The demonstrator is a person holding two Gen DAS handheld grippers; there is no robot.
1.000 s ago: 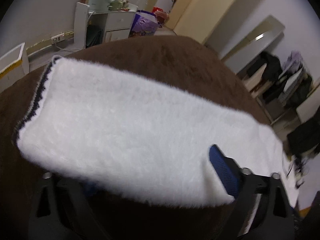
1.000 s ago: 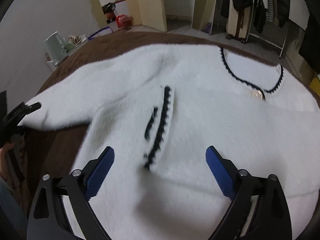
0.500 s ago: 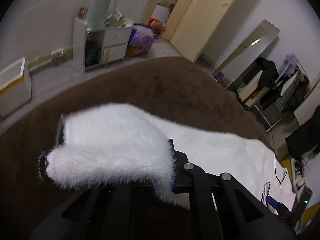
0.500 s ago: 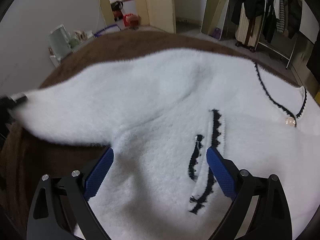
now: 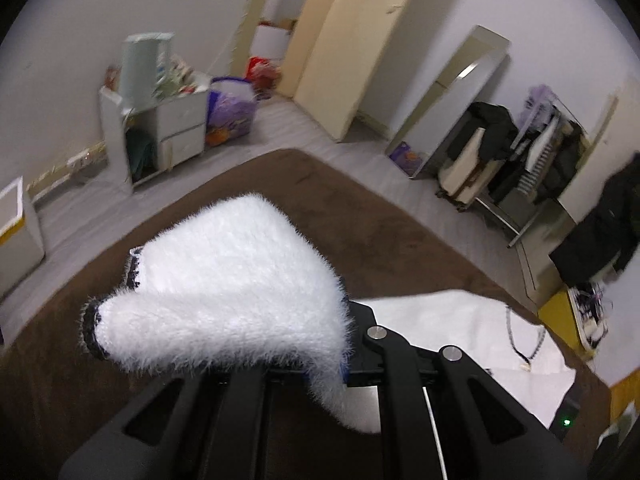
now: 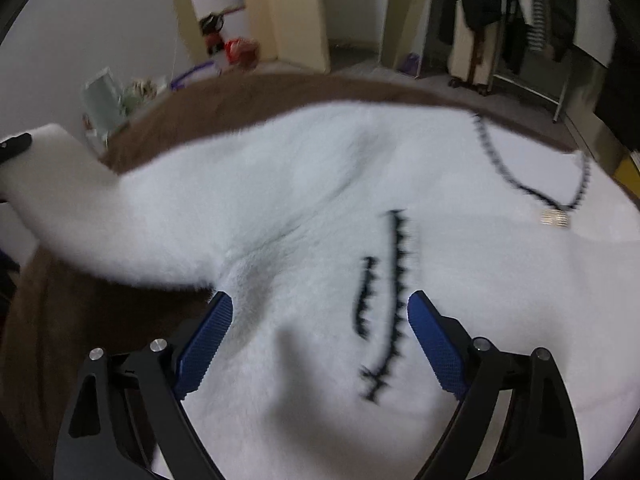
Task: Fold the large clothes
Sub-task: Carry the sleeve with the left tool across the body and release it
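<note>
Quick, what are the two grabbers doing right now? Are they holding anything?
Left gripper: closed on the sleeve of the white cardigan.
Right gripper: open, holding nothing, fingers over the cardigan.

The sleeve (image 5: 236, 300) bunches over the left gripper (image 5: 320, 364), so its pads are buried in white fluff. The right wrist view is smeared: the black trim (image 6: 396, 300) and the button (image 6: 554, 217) are blurred. The sweater (image 6: 320, 208) runs off the bottom and right edges there.
</note>
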